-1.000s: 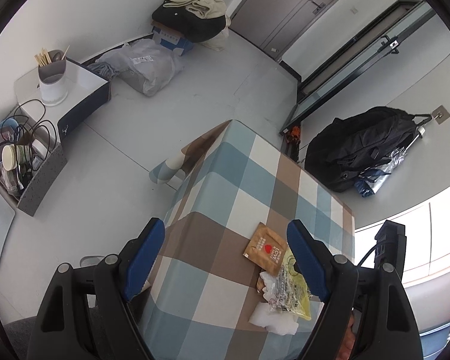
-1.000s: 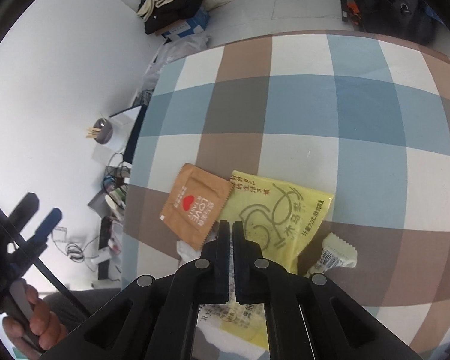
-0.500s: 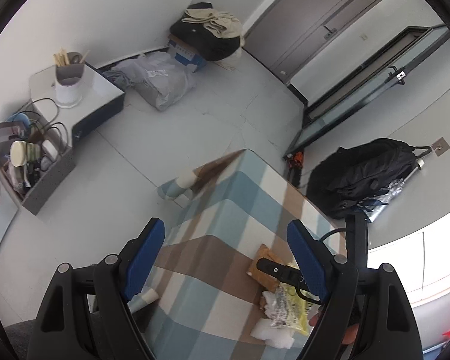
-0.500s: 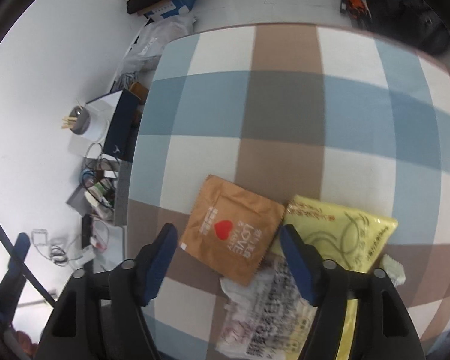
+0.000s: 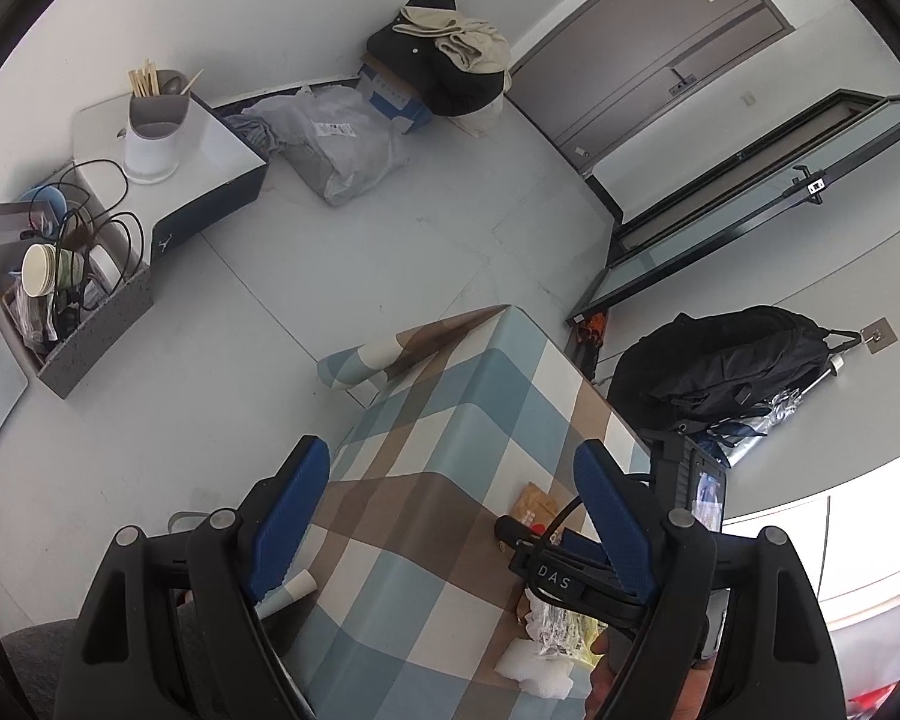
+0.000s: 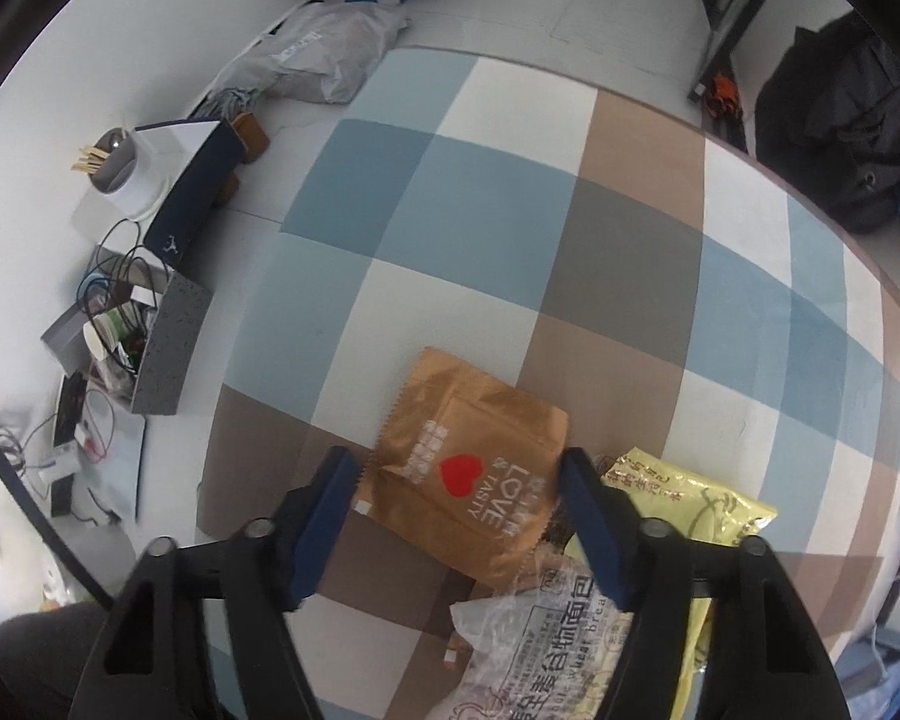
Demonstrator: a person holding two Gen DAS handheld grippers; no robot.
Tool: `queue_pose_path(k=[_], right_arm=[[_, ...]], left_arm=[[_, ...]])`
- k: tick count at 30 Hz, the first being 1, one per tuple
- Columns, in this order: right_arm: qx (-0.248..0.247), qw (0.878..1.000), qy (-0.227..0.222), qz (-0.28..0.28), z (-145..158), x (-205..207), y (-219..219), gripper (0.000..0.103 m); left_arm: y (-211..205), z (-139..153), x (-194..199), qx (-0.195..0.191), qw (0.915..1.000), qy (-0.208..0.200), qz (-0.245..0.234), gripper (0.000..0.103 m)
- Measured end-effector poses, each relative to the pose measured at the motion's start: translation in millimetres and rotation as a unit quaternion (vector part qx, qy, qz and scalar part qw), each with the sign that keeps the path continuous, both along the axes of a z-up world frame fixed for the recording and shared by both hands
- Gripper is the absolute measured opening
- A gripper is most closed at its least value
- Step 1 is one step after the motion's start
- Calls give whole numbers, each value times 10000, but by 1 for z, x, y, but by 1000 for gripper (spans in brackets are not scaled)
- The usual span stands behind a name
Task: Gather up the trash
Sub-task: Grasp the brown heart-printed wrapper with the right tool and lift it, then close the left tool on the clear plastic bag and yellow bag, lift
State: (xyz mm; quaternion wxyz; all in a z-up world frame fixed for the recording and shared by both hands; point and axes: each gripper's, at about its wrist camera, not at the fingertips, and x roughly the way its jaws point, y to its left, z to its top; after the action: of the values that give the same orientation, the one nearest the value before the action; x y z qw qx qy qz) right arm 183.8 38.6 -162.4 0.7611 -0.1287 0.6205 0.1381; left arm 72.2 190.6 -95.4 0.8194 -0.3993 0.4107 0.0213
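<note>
Right gripper is spread wide, low over the checked tablecloth, straddling the brown wrapper (red heart, "LOVE & TASTY"); contact can't be told. Yellow packet lies just right of it, clear bread bag overlaps the wrapper's near edge. Left gripper hangs released and empty above the table's left side. White tissue sits beside the pile.

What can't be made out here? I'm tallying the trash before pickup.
- Yellow packet: right wrist view, near part behind a finger of the right hand-held gripper.
- Clear bread wrapper: cut off by the bottom edge.
- Orange packet: left wrist view, mostly behind the other gripper's body.
</note>
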Motion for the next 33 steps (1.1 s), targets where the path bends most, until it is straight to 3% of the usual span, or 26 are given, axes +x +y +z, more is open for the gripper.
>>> queue_pose_path(k=[2, 3, 4, 8, 15, 21, 26, 29, 33], right_arm=[[106, 9999, -21, 2, 1, 4, -4, 56], [157, 9999, -56, -27, 3, 4, -7, 42], [112, 9999, -116, -58, 4, 4, -8, 34], [515, 9986, -31, -126, 7, 3, -21, 27], [1080, 9939, -208, -81, 21, -2, -34, 6], [1826, 9826, -291, -163, 39, -11, -55, 3], [2544, 9656, -469, -275, 59, -24, -91, 3], [2596, 9628, -661, -339, 69, -32, -111, 3], [2671, 9591, -845, -395, 79, -40, -136, 3]], left_arm=[[-1, 0, 0, 10, 10000, 5, 6, 81], [0, 0, 0, 17, 10000, 5, 0, 81], [-1, 0, 0, 31, 10000, 10, -9, 81], [-4, -1, 0, 82, 9999, 36, -46, 81], [-10, -4, 3, 253, 9996, 109, -115, 81], [-19, -5, 6, 459, 9985, 171, -256, 81], [-35, -7, 9, 647, 9963, 218, -525, 81], [-48, -11, 11, 475, 9947, 191, -891, 81], [-76, -12, 15, 570, 9877, 185, -1444, 81]])
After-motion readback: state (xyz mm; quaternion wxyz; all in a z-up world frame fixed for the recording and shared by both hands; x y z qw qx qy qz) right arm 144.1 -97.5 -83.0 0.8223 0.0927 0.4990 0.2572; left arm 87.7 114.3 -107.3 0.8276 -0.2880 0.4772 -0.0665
